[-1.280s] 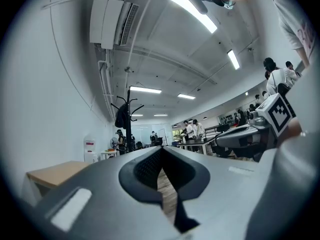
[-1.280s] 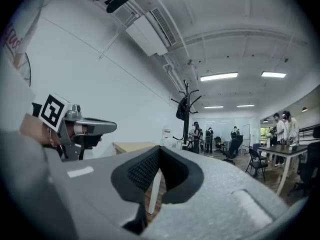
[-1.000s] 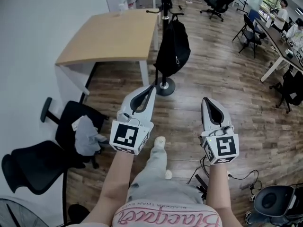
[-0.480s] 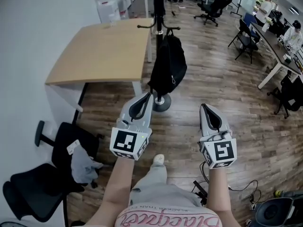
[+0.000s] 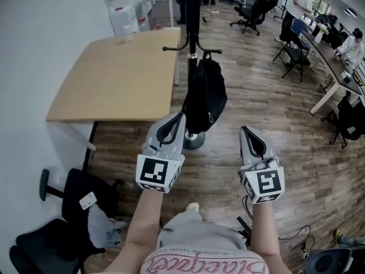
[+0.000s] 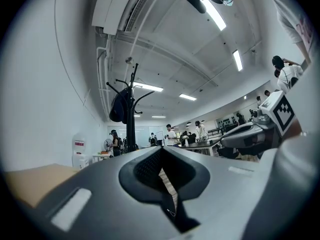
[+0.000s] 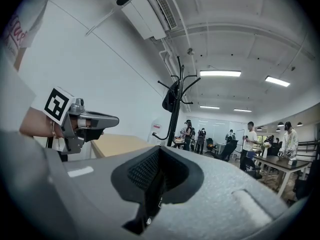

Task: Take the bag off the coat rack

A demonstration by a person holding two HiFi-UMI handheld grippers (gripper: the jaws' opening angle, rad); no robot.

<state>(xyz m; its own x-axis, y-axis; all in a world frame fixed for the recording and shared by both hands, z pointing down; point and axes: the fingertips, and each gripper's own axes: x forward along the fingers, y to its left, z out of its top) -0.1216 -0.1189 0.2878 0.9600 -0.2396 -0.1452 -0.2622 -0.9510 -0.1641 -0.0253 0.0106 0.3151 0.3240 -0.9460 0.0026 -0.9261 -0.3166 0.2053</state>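
Note:
A black bag (image 5: pixel 204 96) hangs from a hook of the black coat rack (image 5: pixel 192 21), whose round base (image 5: pixel 194 141) stands on the wooden floor. In the head view my left gripper (image 5: pixel 180 117) points at the bag's lower part, just short of it, shut and empty. My right gripper (image 5: pixel 246 132) is held to the right of the rack base, also shut and empty. In the left gripper view the bag (image 6: pixel 119 105) hangs high on the rack (image 6: pixel 132 114), far ahead. In the right gripper view the bag (image 7: pixel 170 97) hangs on the rack (image 7: pixel 176 104) beyond the shut jaws.
A wooden table (image 5: pixel 114 76) stands left of the rack by the white wall. A black office chair (image 5: pixel 85 201) with grey cloth sits at the lower left. Cables (image 5: pixel 285 216) lie on the floor at the right. Desks, chairs and people (image 5: pixel 348 44) fill the far right.
The rack and bag have come closer and sit lower in the head view. Both grippers stay shut and held out in front as before.

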